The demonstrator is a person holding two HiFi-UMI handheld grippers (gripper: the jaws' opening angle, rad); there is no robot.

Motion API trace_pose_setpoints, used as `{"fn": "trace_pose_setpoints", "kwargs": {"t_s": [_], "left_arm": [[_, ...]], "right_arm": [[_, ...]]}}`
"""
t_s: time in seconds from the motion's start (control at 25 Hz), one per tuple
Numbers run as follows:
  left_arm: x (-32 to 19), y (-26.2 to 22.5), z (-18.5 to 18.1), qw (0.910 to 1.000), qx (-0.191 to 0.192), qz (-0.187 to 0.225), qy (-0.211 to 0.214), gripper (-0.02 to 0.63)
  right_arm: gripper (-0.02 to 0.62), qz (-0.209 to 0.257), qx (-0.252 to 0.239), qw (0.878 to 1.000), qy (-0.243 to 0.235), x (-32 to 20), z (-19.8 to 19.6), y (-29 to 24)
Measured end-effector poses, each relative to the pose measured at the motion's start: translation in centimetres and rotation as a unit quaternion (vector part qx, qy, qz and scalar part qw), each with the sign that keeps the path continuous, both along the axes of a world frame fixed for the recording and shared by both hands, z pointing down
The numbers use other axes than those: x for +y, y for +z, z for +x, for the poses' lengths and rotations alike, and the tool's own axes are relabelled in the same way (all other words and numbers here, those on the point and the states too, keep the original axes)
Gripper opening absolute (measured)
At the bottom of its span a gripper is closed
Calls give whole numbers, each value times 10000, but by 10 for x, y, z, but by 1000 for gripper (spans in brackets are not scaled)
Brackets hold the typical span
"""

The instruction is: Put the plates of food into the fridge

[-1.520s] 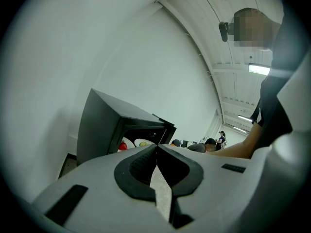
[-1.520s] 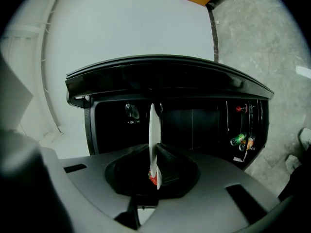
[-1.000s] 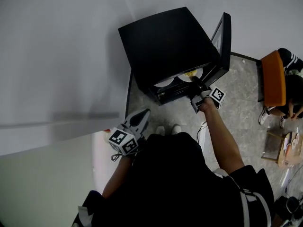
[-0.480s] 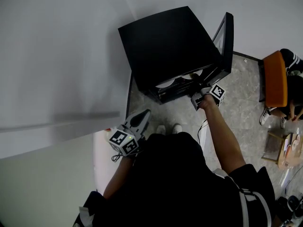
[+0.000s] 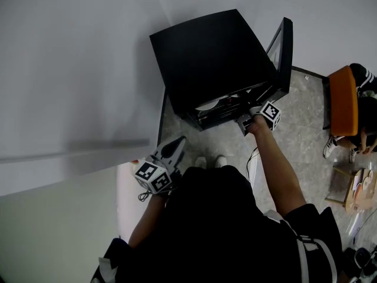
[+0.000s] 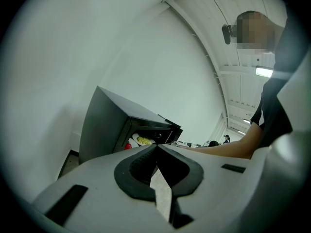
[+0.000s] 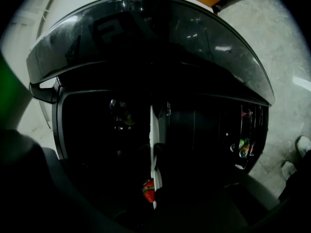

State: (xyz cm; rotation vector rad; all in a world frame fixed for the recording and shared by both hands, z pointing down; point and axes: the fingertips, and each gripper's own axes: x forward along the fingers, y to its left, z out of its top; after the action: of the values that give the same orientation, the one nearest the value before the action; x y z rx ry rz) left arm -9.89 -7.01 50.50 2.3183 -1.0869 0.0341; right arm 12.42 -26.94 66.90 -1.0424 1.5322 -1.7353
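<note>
**Plate at the fridge mouth**

Grips a white plate (image 7: 152,144) in the right claw (image 5: 245,118) — pinched edge-on between the jaws, a strawberry (image 7: 148,191) on it close to the claw. Reaches with it into the dark opening of the black fridge (image 5: 212,58), door (image 5: 284,49) swung wide on the right. Shows a second plate (image 6: 142,141) with yellow food already inside. Holds the left claw (image 6: 156,150) low and well apart from the fridge — jaws pressed together on nothing, tips pointing toward it.
</note>
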Motion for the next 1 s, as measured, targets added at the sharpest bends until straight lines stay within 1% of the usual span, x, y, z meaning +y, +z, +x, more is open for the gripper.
{"fn": "trace_pose_setpoints", "kwargs": {"t_s": [0.12, 0.2, 0.28, 0.36, 0.56, 0.72, 0.92, 1.0], "left_arm": [[0, -2, 1, 10000, -15, 34, 8, 23], [0, -3, 3, 10000, -54, 65, 43, 23], [1, -2, 4, 9999, -63, 74, 69, 22], [1, -1, 5, 9999, -65, 85, 85, 23], [5, -2, 9, 9998, -58, 108, 146, 23], [9, -3, 10, 9997, -38, 128, 183, 23], [12, -3, 11, 9995, -38, 143, 268, 23], [11, -2, 12, 9994, -36, 147, 312, 22]], "right_arm": [[55, 14, 128, 9999, -59, 2, 1, 0], [82, 98, 242, 9996, -96, 3, 2, -3], [118, 147, 199, 9997, -50, 5, 4, -6], [126, 189, 234, 9995, -26, 9, 7, -9], [129, 433, 947, 9944, -197, 29, 16, -20], [127, 764, 1413, 9859, -463, 53, 13, -34], [127, 1193, 1973, 9693, -852, 84, 0, -50], [127, 1368, 2197, 9603, -1040, 95, -8, -55]]}}
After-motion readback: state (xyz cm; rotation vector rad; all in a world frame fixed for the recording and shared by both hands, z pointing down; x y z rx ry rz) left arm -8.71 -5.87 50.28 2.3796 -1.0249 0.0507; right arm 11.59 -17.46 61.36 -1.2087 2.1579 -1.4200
